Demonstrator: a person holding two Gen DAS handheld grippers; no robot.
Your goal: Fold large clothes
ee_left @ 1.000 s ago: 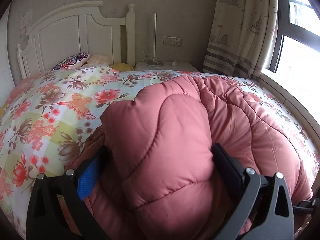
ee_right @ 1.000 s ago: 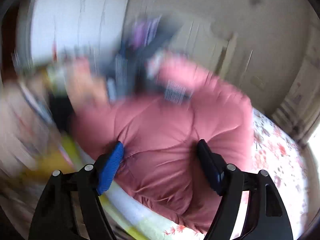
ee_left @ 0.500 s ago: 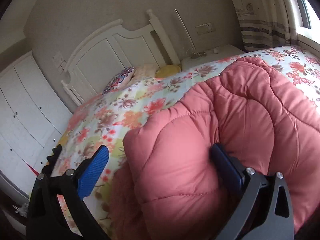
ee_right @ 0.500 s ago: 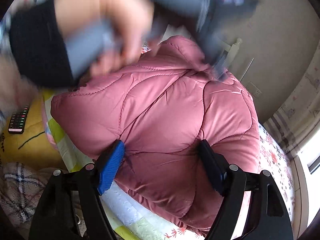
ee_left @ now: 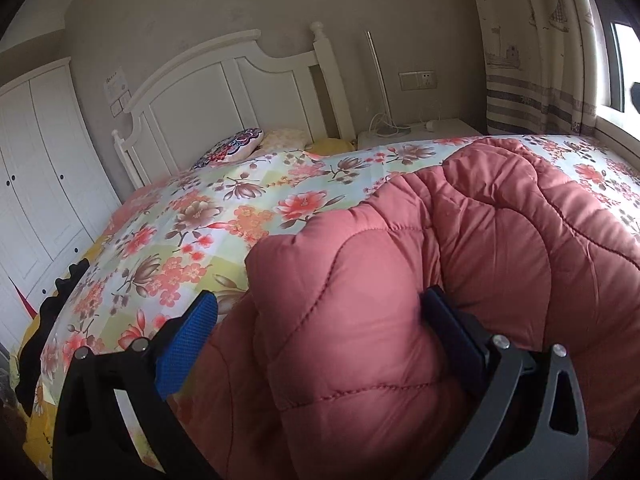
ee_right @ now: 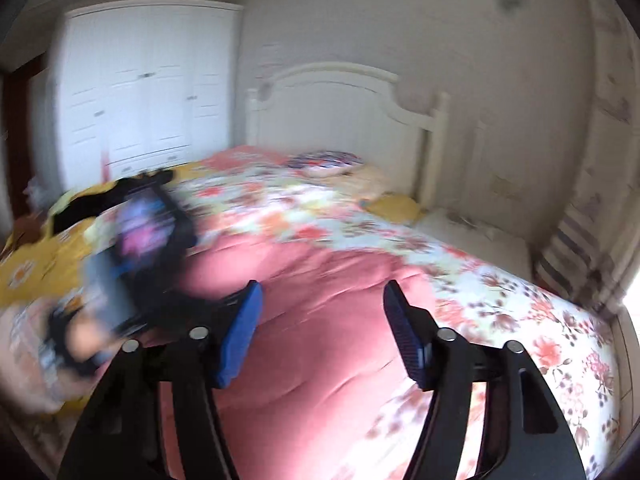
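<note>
Between our left gripper's point(ee_left: 316, 336) fingers sits a thick fold of the pink coat point(ee_left: 460, 280). Its jaws stand wide: the right pad is pushed into the padding, but the blue left pad point(ee_left: 186, 346) has a gap beside it, so nothing is clamped. Our right gripper point(ee_right: 322, 332) hovers above the coat w/ nothing between its pads; its jaws are closing on air — the view is badly blurred.

The coat lies bunched on the bed point(ee_left: 208, 232), toward the foot and the window side, quilted panels puffed up rather than flat.

Risks, as we judge them:
- Left jaws are open, so if we pull now the fold will likely slide off the one pad touching it and spring back.
- Padding is bulky and slick-looking; a shallow bite would prob. catch only the outer shell, and the layers under it would shift.
- Right gripper is clear of the cloth, so one side goes unheld; the fold could go crooked.
- Left gripper shows as a blur low left in the right view, close by, so the tools could knock together.

Count: 2 grippers, 1 coat, 1 bed, 1 headboard point(ee_left: 224, 92), 1 wardrobe point(ee_left: 36, 168), 1 curtain point(ee_left: 532, 48), 1 patterned cushion point(ee_left: 232, 146) w/ 1 pale pillow point(ee_left: 286, 138) beside it. Small stuff on the nightstand point(ee_left: 416, 134) is too small to count.
</note>
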